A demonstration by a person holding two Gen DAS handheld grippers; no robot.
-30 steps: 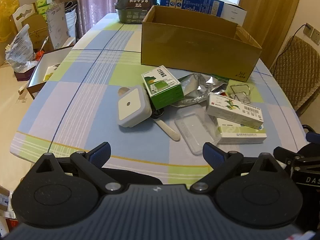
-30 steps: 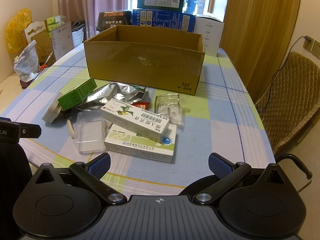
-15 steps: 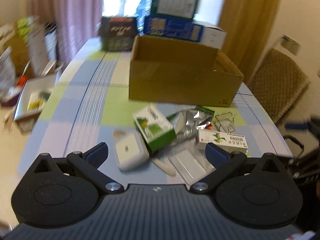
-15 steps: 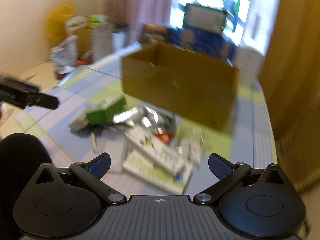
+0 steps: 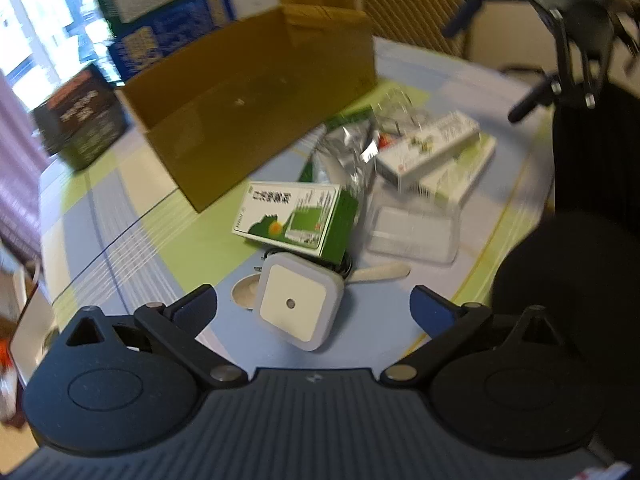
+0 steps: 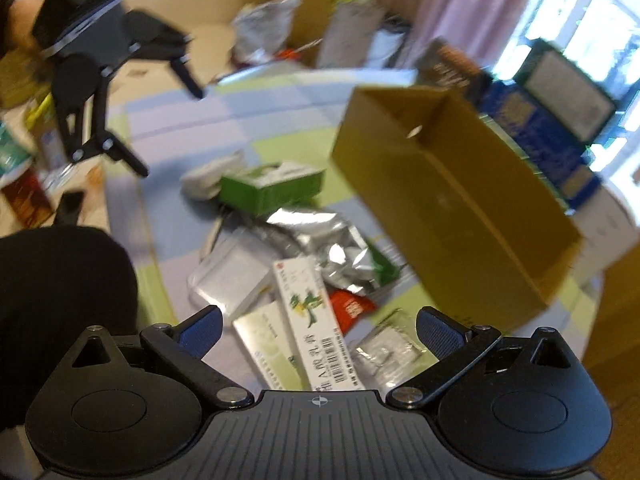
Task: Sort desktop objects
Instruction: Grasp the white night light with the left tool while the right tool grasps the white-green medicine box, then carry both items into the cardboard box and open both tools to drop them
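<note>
Behind the clutter, cardboard box (image 5: 256, 92) (contents unseen).

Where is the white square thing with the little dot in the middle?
The white square night light lies on the table, low in the left wrist view between the open left gripper's fingers, just in front of the green box.

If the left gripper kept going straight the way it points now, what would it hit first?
Probably the white square night light, which lies between the open fingers of the left gripper; the green medicine box is just beyond it. Blur leaves depth uncertain.
</note>
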